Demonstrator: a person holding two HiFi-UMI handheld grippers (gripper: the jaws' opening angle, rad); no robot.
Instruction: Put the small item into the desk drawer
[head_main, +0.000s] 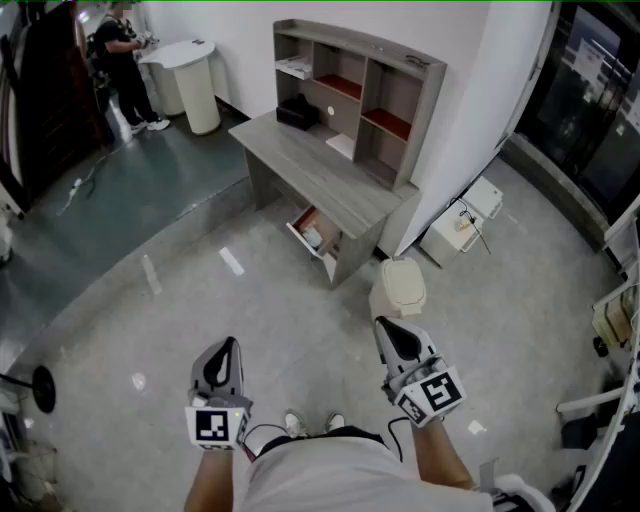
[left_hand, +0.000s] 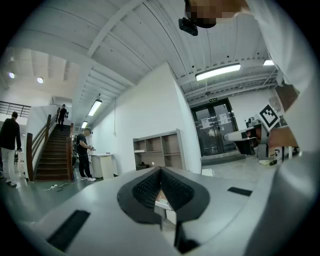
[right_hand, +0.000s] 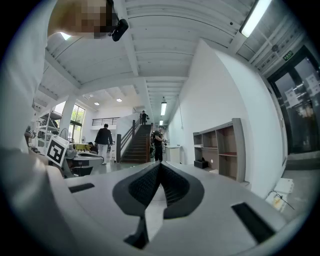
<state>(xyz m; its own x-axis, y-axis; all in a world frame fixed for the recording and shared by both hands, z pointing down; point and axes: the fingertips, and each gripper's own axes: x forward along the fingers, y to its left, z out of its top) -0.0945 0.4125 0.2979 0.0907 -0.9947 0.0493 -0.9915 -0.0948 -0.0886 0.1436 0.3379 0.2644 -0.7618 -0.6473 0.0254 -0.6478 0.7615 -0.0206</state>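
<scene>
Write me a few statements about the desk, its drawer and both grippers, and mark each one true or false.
1. The drawer of the grey wooden desk stands pulled open. True.
2. The left gripper holds a small item. False: its jaws are shut with nothing between them.
3. A beige lidded bin stands on the floor beside the desk. True.
4. The right gripper rests on the desk top. False: it is held above the floor, well short of the desk.
</scene>
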